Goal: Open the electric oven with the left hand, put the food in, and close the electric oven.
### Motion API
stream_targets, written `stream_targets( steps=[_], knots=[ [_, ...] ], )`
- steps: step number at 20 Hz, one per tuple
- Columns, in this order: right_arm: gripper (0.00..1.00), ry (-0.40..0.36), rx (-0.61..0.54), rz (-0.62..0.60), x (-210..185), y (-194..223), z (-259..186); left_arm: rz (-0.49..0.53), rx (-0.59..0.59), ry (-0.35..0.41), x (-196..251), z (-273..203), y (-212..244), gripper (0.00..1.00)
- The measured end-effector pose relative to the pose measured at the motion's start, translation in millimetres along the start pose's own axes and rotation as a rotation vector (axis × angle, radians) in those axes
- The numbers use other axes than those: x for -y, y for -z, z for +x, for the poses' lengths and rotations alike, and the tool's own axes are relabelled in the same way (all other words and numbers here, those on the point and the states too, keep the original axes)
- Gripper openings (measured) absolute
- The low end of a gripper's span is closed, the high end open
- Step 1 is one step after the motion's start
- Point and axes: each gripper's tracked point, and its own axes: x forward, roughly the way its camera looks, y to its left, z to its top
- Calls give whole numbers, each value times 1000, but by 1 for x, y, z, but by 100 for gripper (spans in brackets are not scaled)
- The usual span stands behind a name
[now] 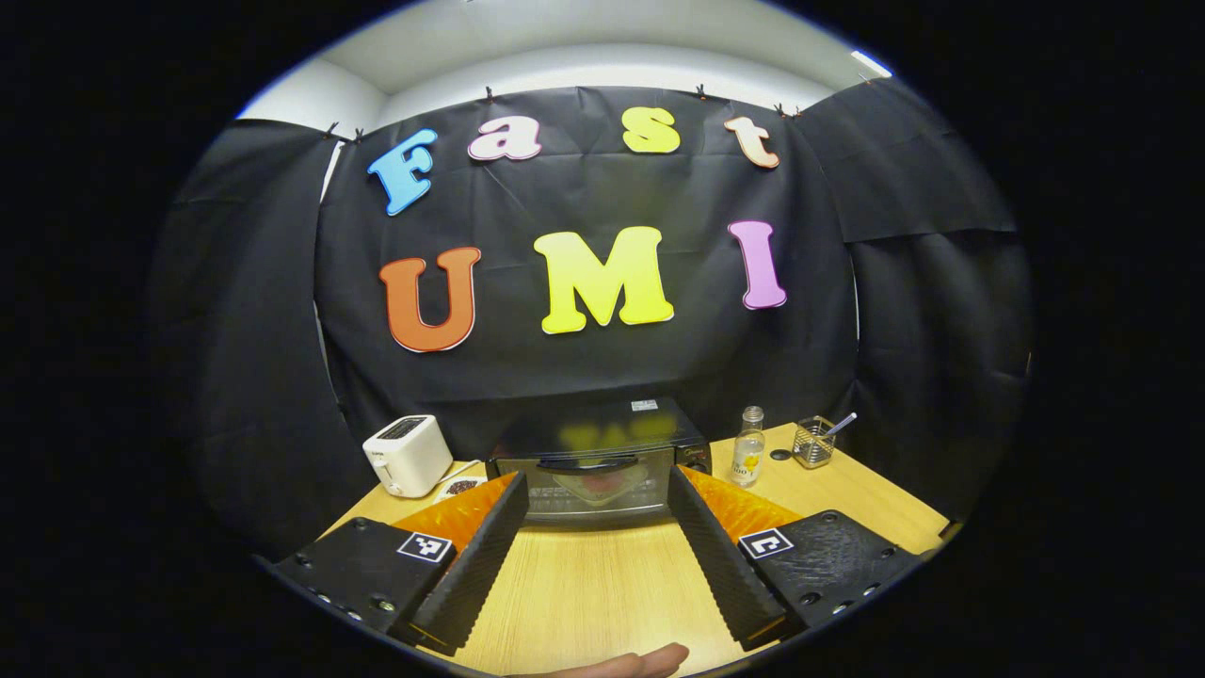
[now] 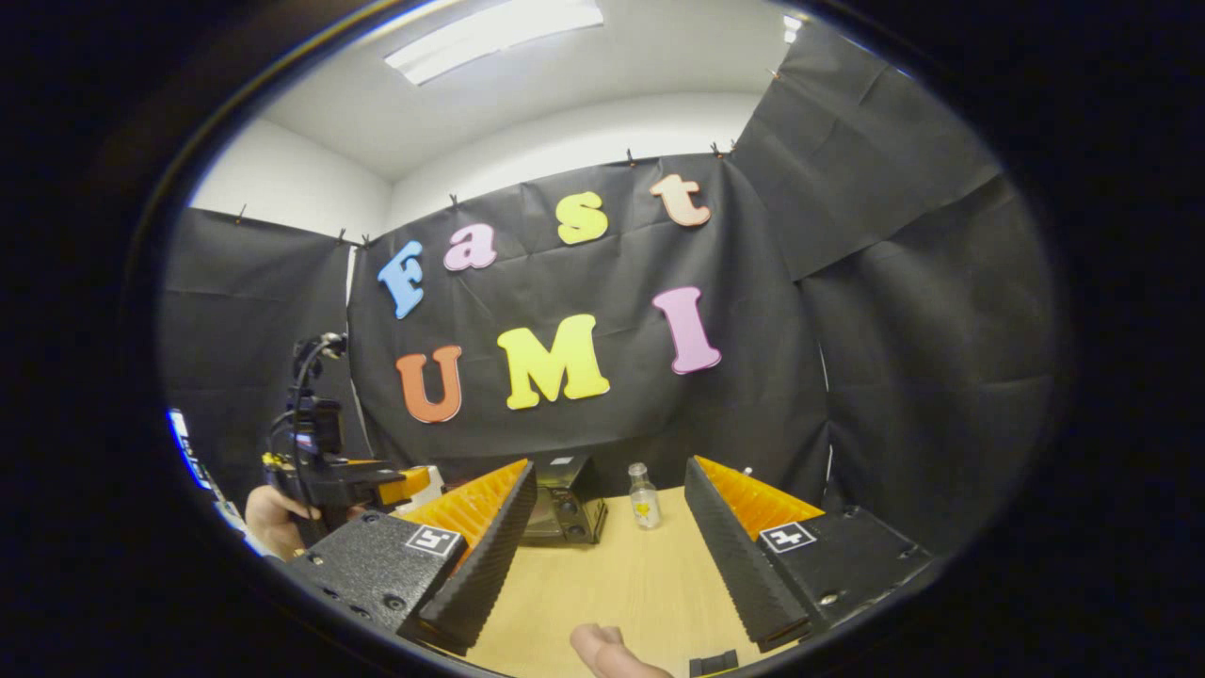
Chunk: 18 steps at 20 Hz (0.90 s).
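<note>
With both my left tongs (image 1: 595,556) and right tongs (image 2: 612,556) spread and empty, I risk shoving the closed oven (image 1: 597,466) backward if I miss its handle (image 1: 587,462).

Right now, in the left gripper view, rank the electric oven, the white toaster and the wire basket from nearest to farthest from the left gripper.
1. Electric oven: straight ahead of the left gripper, door closed.
2. White toaster: on the left, slightly farther back.
3. Wire basket: far right, near the wall.
</note>
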Motion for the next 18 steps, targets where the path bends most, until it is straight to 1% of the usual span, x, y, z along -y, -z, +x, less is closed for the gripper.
stream_targets(
  steps=[1,2,3,4,7,10,11,12,13,15,18],
  knots=[
    [95,4,-4,-1,1,1,-1,-2,20,-3,1,-13,-3,95],
    [95,8,-9,-8,3,2,-2,-6,35,-10,1,-26,-4,95],
    [100,19,-12,-14,5,3,-3,-15,43,-16,1,-37,-2,95],
    [94,35,-15,-21,8,4,-2,-28,50,-23,1,-48,0,95],
    [95,52,-24,-39,8,8,-1,-38,93,-28,2,-76,-3,95],
    [95,41,-40,-42,4,14,-1,-43,146,-70,-6,-101,-4,95],
    [100,27,-52,-40,-1,17,0,-51,151,-62,-3,-108,-2,95],
    [100,14,-64,-40,-4,20,1,-55,161,-51,0,-113,-2,95],
    [95,9,-69,-41,-5,21,0,-50,173,-38,3,-117,-5,95],
    [95,19,-74,-47,-4,21,0,-28,181,-19,7,-124,-8,95],
    [95,36,-63,-41,-3,19,0,-42,183,4,13,-128,-10,95]
  ],
)
